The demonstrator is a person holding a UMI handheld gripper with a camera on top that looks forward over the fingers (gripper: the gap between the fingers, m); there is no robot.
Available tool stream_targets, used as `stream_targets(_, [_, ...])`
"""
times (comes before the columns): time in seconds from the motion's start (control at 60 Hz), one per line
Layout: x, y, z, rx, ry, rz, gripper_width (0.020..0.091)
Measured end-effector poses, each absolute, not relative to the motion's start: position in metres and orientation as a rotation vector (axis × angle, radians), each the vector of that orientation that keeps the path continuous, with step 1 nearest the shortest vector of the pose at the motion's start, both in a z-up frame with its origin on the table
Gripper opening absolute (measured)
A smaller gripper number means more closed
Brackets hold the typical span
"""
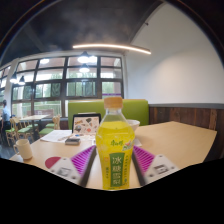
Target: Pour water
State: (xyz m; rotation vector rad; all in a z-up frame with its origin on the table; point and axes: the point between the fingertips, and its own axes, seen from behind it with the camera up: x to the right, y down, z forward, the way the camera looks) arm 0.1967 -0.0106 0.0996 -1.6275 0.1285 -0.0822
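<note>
Nearest the lens, the two fingers of the gripper [115, 165] rise from about 7 and 5 o'clock and converge on a bottle [115, 145] that stands upright between them at 6 o'clock, filling the middle low part of the view. Purple pads [84, 160] on the inner faces of the fingers lie right against the bottle's sides, left and right, so the claw appears closed on it, holding the bottle at label height. This bottle holds a yellow-green drink, has a yellow label with green characters on it and an orange-yellow cap [114, 101] at its top, roughly at the centre of the view. Whether its base touches the table cannot be told, since the bottom is cut off. Behind the bottle spreads a light wooden table [180, 138], running off toward 3 o'clock. At 9 o'clock from the bottle, well apart from it, a small pale cup [24, 149] stands on the table. Just past the bottle's left shoulder, around 10 o'clock, an open laptop [85, 125] faces the camera with some flat papers beside it. Beyond that, a green bench back [138, 110] runs across at 12 o'clock, under large windows [70, 75], and a long ceiling lamp [110, 47] glows above.
</note>
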Motion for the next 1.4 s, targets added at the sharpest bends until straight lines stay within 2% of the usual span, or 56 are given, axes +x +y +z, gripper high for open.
stream_targets(0.05, [0.199,-0.008,0.090,-1.640,0.146,-0.113,0.0421])
stream_targets(0.133, [0.203,-0.008,0.096,-1.585,0.175,-0.146,0.0409])
stream_targets(0.183, [0.201,-0.009,0.096,-1.591,0.166,-0.156,0.0341])
stream_targets(0.2, [0.200,-0.009,0.096,-1.587,0.160,-0.161,0.0347])
stream_targets(0.217, [0.197,-0.008,0.097,-1.586,0.152,-0.165,0.0312])
stream_targets(0.267, [0.195,-0.007,0.095,-1.593,0.139,-0.183,0.0292])
stream_targets(0.283, [0.194,-0.007,0.096,-1.596,0.128,-0.196,0.0263])
stream_targets(0.383, [0.182,-0.008,0.108,-1.609,0.053,-0.313,0.0264])
stream_targets(0.483, [0.154,-0.004,0.146,-1.591,-0.114,-0.478,0.0263])
stream_targets(0.55, [0.124,0.000,0.186,-1.563,-0.307,-0.612,0.0264])
stream_targets(0.583, [0.099,0.007,0.196,-1.525,-0.400,-0.699,0.0262])
stream_targets(0.6, [0.096,0.009,0.212,-1.519,-0.460,-0.730,0.0261])
stream_targets(0.7, [0.030,0.020,0.233,-1.391,-0.804,-1.008,0.0261])
stream_targets(0.717, [0.018,0.027,0.226,-1.364,-0.856,-1.056,0.0261])
stream_targets(0.75, [0.004,0.024,0.233,-1.328,-0.984,-1.128,0.0261])
stream_targets(0.883, [-0.056,0.040,0.202,-1.118,-1.381,-1.448,0.0262])
stream_targets(1.0, [-0.080,0.055,0.187,-0.887,-1.590,-1.668,0.0267])
stream_targets(1.183, [-0.091,0.058,0.164,-0.840,-1.683,-1.718,0.0266])
stream_targets(1.367, [-0.080,0.072,0.171,-0.924,-1.607,-1.634,0.0267])
stream_targets(1.383, [-0.083,0.044,0.173,-0.939,-1.571,-1.620,0.0266])
stream_targets(1.4, [-0.077,0.068,0.178,-0.959,-1.550,-1.592,0.0267])
